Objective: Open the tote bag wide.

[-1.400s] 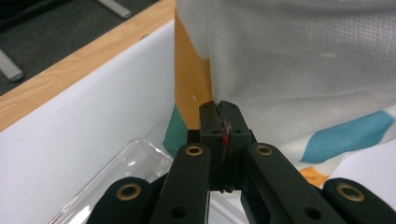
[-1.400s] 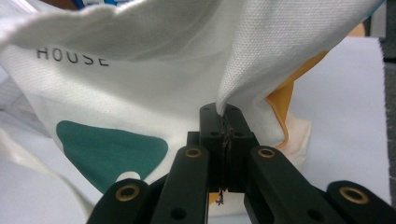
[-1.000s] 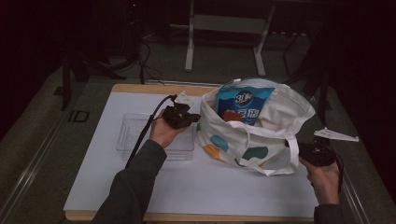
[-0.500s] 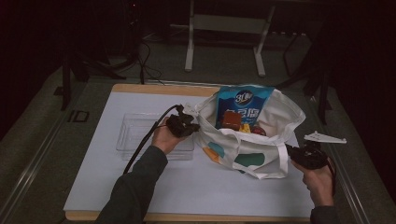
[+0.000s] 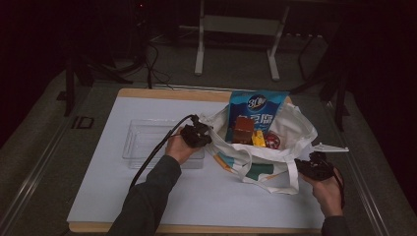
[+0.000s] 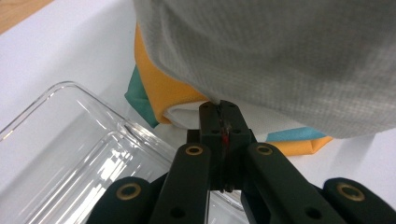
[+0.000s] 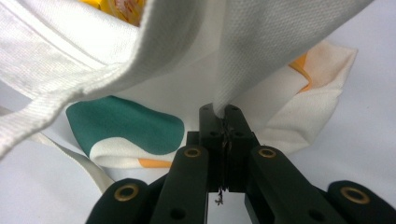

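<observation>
Both hands lower now, tongs (image 5: 202, 135) pinching tote bag (image 5: 285, 147)

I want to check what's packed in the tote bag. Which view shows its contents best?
The high view: the tote bag stands open, showing a blue snack bag, a brown box and small packets. The right gripper view catches a yellow packet past the rim; the left gripper view shows outer cloth.

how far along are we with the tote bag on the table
Done: the chip bag and smaller snacks sit inside the tote bag. In hand: the left gripper and right gripper are each clamped on the bag's cloth, holding its mouth open. Left: probably letting go; the clear tray holds nothing.
</observation>
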